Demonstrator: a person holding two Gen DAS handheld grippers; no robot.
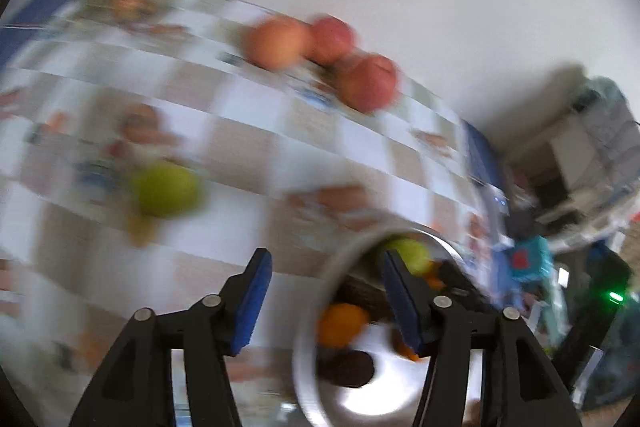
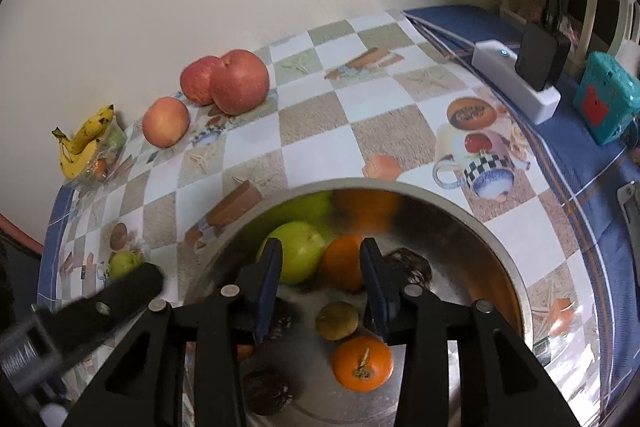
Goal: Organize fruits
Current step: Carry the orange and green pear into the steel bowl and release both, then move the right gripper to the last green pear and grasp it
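I see my right gripper hanging wide open and empty over the steel bowl, which sits on the checkered worktop. Inside lie a green apple, oranges and dark fruits I cannot name. My left gripper, also spread wide and empty, is beside the bowl's rim; its view is blurred. A second green apple rests on the worktop, three red apples and bananas near the wall.
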